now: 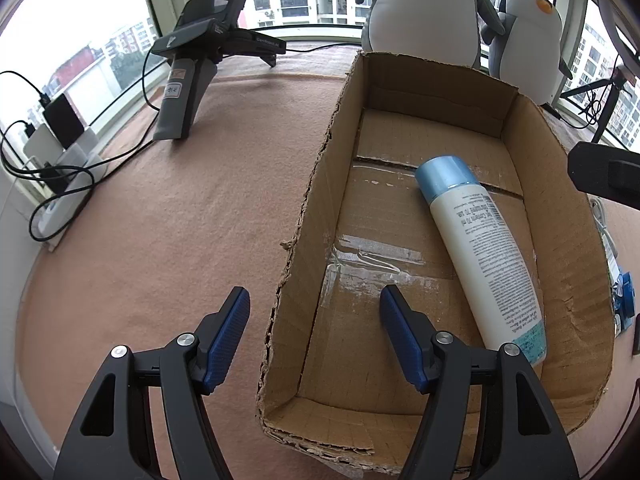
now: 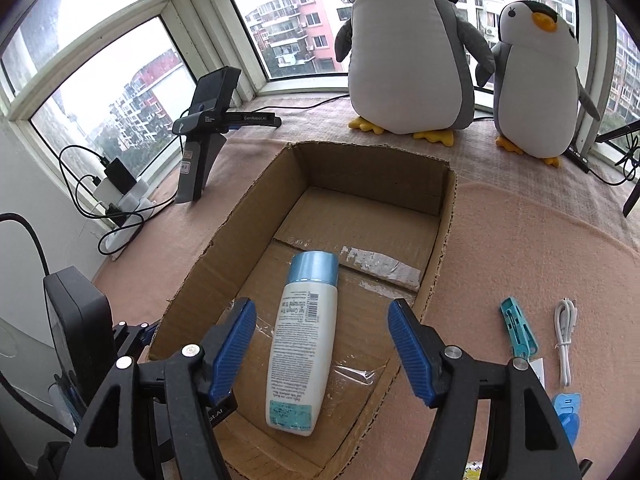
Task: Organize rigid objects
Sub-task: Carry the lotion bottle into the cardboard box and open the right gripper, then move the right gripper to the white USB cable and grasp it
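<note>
Blue ribbed pads are seen spread wide on the right gripper (image 2: 322,316), nothing held, above a white bottle (image 2: 302,344) with a pale blue cap, lying flat inside the torn cardboard box (image 2: 436,248). Likewise the left gripper (image 1: 314,304) is held open and empty, straddling the box's ragged left wall. Beside the box, on pink felt-like cloth (image 2: 520,240), a teal clip (image 2: 518,328) and coiled white cable (image 2: 565,340) are laid; two plush penguins (image 2: 408,52) are stood beyond.

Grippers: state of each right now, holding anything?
Left gripper: open, holding nothing, its fingers either side of the cardboard box's left wall.
Right gripper: open, holding nothing, above the bottle lying in the box.
</note>
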Tool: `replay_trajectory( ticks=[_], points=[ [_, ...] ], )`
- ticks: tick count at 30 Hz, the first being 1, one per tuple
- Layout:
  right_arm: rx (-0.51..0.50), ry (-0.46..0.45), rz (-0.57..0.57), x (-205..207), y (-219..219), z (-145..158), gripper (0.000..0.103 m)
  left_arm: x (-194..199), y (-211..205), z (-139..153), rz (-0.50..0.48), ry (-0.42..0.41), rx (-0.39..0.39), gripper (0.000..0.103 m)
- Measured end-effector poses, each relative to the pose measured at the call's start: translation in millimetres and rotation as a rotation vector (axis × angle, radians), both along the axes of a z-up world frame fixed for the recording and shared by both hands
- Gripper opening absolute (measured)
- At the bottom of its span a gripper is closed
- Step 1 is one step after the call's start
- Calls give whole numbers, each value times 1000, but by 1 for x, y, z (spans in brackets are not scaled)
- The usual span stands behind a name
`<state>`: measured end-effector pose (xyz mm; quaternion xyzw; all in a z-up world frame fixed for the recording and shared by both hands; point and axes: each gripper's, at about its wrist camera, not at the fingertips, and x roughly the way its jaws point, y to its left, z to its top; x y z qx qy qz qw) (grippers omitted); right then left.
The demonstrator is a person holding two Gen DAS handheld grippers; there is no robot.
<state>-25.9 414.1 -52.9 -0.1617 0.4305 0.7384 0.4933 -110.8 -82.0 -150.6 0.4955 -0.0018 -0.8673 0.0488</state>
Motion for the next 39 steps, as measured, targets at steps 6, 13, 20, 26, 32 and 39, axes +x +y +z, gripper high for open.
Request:
replay_trajectory(
  ticks=[6, 13, 20, 26, 32, 39],
  points=[
    [16, -1, -55, 29, -10, 4, 65, 0, 1, 0, -1, 0, -3, 68],
    [28, -16, -115, 67, -20, 6, 65, 0, 2, 0, -1, 1, -2, 68],
    [10, -33, -182, 109, -28, -6, 65, 0, 3, 0, -2, 0, -3, 68],
    [-43, -49, -226, 146, -27, -29, 65, 0, 3, 0, -2, 0, -3, 68],
    [-97, -82, -230, 166, -23, -54, 61, 0, 3, 0, -3, 0, -4, 68],
    [-142, -126, -188, 163, -17, -77, 50, 0, 4, 0, -3, 0, -5, 68]
  ],
)
